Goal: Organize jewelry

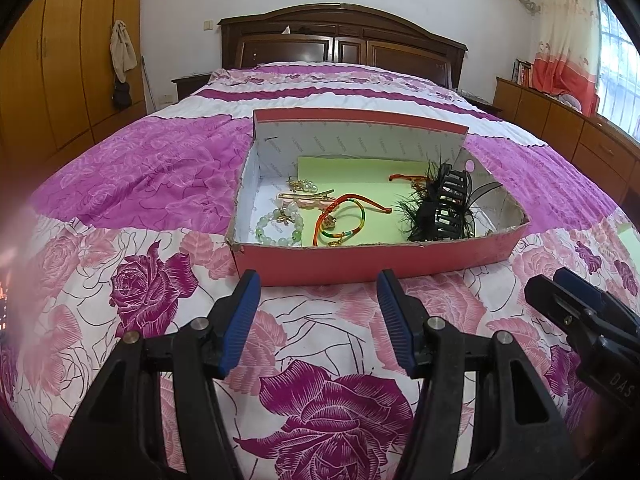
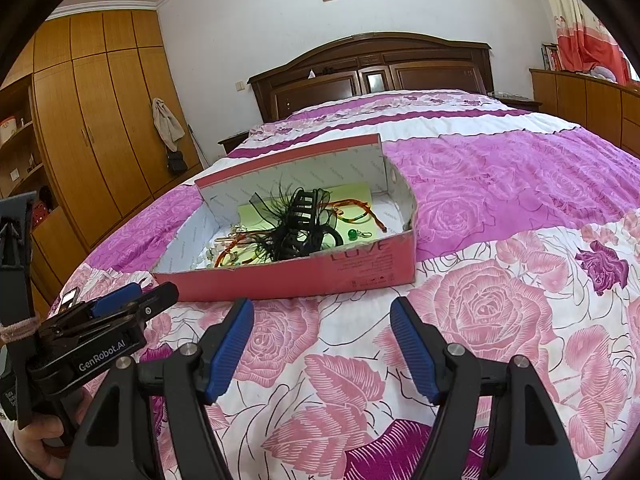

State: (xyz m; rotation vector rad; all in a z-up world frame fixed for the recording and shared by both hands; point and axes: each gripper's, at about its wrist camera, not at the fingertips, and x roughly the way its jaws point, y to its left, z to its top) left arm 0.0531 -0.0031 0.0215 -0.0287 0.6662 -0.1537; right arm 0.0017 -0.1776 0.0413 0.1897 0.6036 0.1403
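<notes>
A pink cardboard box [image 1: 360, 258] [image 2: 304, 276] sits open on the bed. Inside lie a green bead bracelet [image 1: 278, 228], a gold hair clip [image 1: 306, 196], a rainbow cord bracelet [image 1: 340, 220], an orange cord [image 1: 406, 178] and a black feathered claw clip [image 1: 444, 204] [image 2: 300, 224], on green paper [image 1: 360, 184]. My left gripper [image 1: 318, 320] is open and empty, just short of the box's front wall. My right gripper [image 2: 322, 348] is open and empty, also in front of the box. Each gripper shows at the edge of the other's view: the right gripper [image 1: 580, 312] and the left gripper [image 2: 116, 308].
The bed has a floral pink and purple cover [image 1: 160, 280]. A dark wooden headboard [image 1: 344, 40] stands at the far end. Wooden wardrobes [image 2: 92, 128] line the left wall. A low cabinet [image 1: 560, 120] and curtains are on the right.
</notes>
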